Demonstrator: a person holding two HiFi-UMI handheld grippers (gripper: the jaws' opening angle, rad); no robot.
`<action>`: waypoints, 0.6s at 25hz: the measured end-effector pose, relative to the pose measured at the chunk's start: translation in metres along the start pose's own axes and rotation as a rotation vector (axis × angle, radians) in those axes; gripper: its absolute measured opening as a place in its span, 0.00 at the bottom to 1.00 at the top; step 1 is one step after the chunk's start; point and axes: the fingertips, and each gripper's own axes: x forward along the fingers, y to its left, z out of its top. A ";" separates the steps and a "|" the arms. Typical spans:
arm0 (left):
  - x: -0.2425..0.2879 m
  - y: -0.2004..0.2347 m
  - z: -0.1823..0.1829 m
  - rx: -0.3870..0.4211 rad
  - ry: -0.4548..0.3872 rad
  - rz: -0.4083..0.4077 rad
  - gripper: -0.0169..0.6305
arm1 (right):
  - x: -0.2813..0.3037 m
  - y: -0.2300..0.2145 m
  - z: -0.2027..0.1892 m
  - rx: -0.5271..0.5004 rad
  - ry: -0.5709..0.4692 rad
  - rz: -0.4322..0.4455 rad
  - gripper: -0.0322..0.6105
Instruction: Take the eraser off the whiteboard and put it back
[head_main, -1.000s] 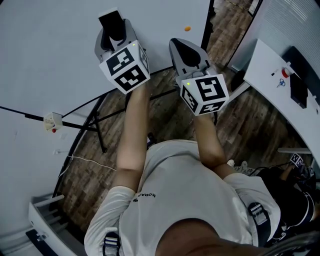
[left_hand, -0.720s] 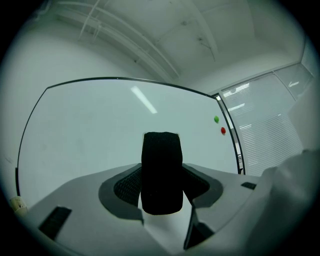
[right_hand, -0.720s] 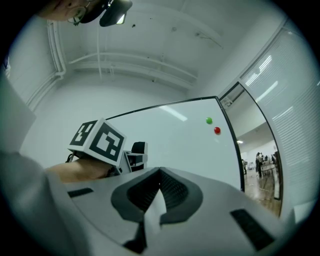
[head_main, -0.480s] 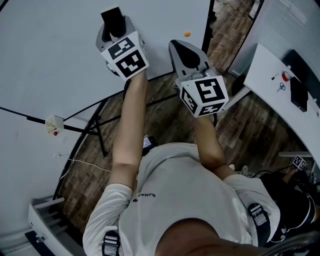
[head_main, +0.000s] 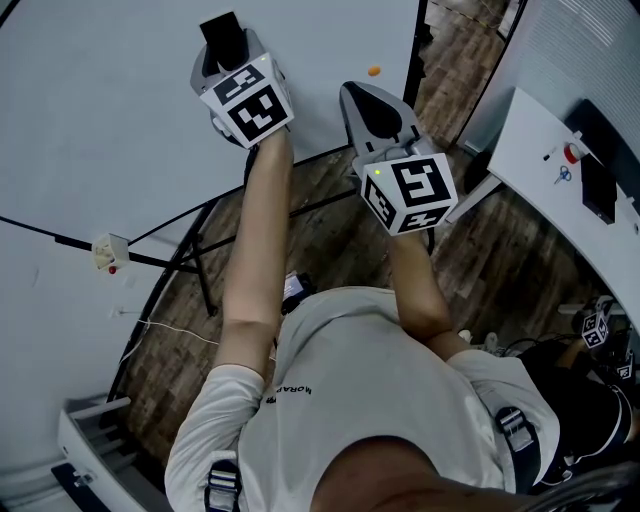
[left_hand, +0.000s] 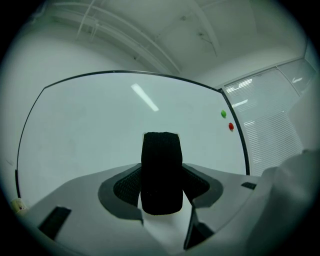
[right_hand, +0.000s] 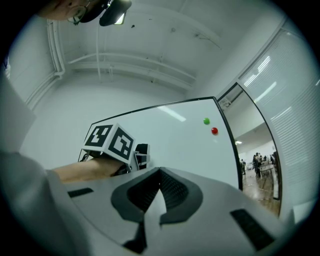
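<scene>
Eraser (left_hand: 161, 172), clamped between the wide-set jaws of the left gripper (head_main: 226, 50), has moved slightly closer to the whiteboard (head_main: 120, 110) in the last second, so the put-back looks near, contact unclear, while the right gripper (head_main: 368, 98) idles closed and empty.

On my feed, a wood-plank floor (head_main: 340, 240) runs under a white table (head_main: 525, 125) at right, where a red-capped object (head_main: 572, 145) lies near a small blue item (head_main: 562, 168). A green magnet (left_hand: 223, 114) sits just above a red magnet (left_hand: 230, 126). Slatted blinds (left_hand: 272, 125) fill the side, and people (right_hand: 257, 162) stand far off.
</scene>
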 end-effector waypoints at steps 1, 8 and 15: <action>0.002 0.001 0.000 0.001 0.002 0.001 0.38 | 0.000 0.000 0.000 0.000 0.000 0.000 0.07; 0.013 0.007 0.000 0.005 0.022 0.014 0.38 | 0.000 0.001 0.001 -0.004 0.001 -0.001 0.07; 0.024 0.007 -0.006 0.000 0.044 0.011 0.38 | 0.001 0.000 -0.001 -0.009 0.002 -0.003 0.07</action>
